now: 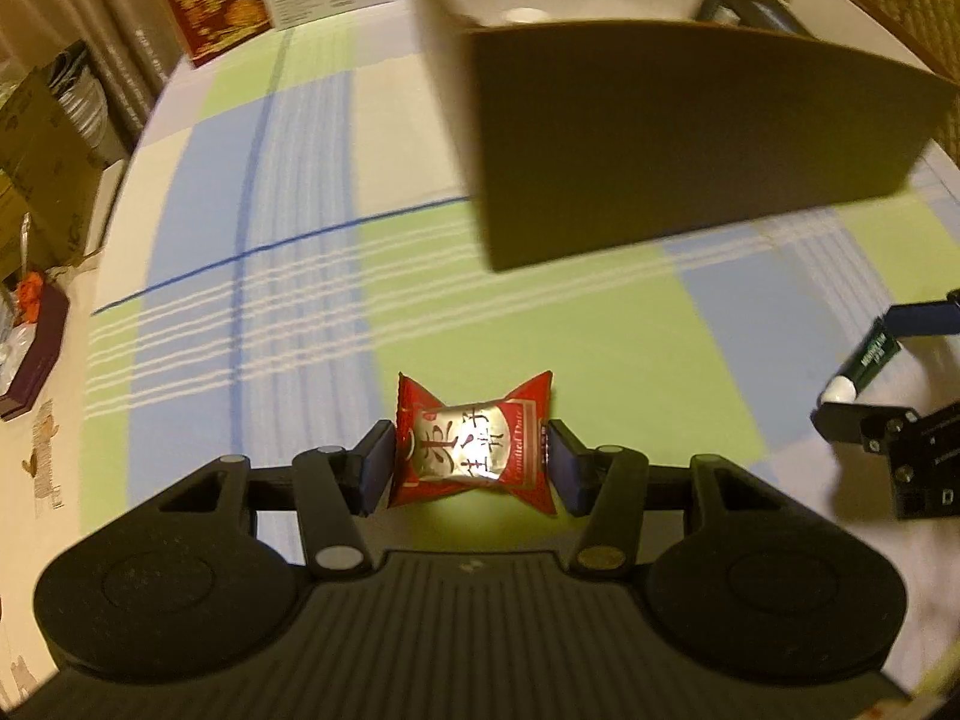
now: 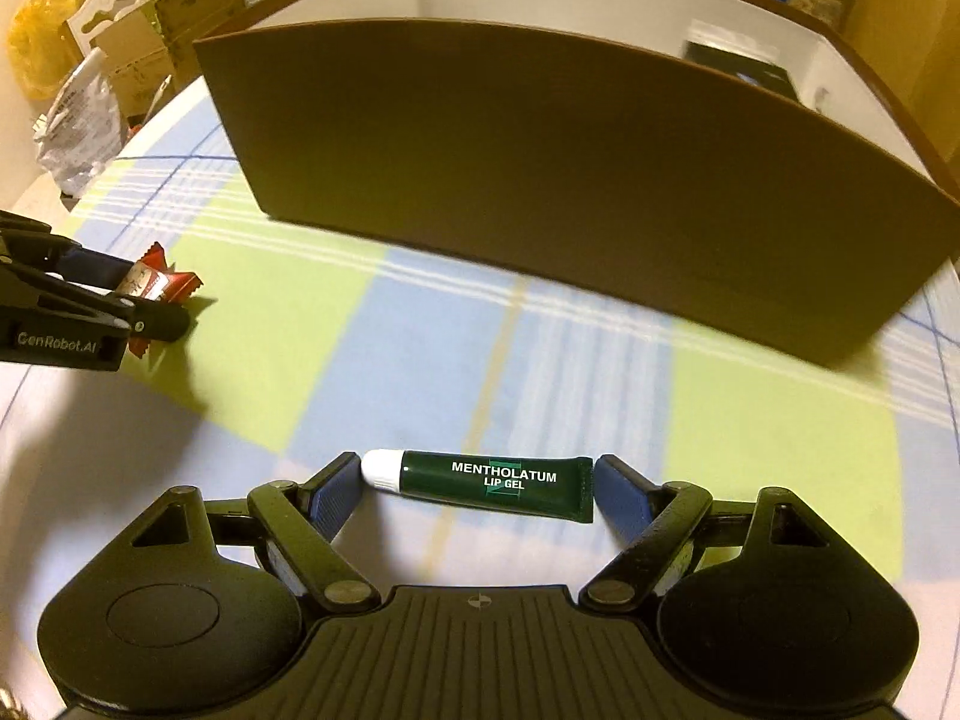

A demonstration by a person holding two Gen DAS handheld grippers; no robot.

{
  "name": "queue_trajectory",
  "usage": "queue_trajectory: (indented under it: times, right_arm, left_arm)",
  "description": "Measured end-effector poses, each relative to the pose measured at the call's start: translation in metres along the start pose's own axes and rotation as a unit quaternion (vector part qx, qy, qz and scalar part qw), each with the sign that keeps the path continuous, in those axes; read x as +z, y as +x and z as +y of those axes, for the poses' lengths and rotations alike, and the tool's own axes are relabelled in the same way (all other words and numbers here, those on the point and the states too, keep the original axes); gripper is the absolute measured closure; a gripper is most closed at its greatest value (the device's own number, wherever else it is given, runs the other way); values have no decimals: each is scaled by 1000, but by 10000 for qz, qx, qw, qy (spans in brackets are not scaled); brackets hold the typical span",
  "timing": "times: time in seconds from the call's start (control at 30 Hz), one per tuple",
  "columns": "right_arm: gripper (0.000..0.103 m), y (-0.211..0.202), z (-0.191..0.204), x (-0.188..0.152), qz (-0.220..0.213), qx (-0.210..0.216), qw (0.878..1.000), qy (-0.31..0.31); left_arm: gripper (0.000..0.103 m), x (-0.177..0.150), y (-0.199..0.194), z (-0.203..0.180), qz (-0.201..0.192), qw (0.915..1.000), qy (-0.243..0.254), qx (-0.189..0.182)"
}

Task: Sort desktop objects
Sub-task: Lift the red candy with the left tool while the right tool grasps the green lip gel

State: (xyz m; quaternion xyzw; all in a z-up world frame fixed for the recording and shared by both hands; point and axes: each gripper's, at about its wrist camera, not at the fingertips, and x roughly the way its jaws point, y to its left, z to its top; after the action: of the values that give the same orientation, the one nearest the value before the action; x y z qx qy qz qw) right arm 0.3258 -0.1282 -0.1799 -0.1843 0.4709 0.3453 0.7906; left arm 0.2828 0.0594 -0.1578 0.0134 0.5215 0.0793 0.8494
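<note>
Box point(image 2: 600, 180) interior mostly hidden behind its wall.

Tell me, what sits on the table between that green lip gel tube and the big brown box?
Nothing: in the right wrist view only bare checked tablecloth stretches from the lip gel tube, held in the right gripper, to the brown box.

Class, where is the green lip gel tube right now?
The lip gel tube sits crosswise in the right gripper, above the checked tablecloth, before the brown box.
</note>
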Motion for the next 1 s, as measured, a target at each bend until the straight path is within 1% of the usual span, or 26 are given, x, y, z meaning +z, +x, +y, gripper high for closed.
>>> queue_trajectory:
  times: [0.3, 0.47, 0.6, 0.77, 1.0]
  right_arm:
    - [22, -26, -47, -35, -44, 183, 9998, -4]
    - [22, -38, -68, -45, -17, 287, 9996, 47]
    - [22, -49, -85, -49, -77, 359, 9993, 53]
    - [22, -66, -96, -43, -212, 488, 9986, 43]
    - [22, -93, -103, -18, -423, 682, 9965, -246]
  left_arm:
    - [55, -13, -13, -79, 10, 9977, 528, -434]
    - [56, -12, -18, -113, 37, 9955, 724, -609]
    - [56, -6, -27, -126, -56, 9949, 770, -648]
    - [56, 8, -46, -133, -239, 9949, 726, -655]
    - [56, 32, -76, -132, -576, 9943, 708, -557]
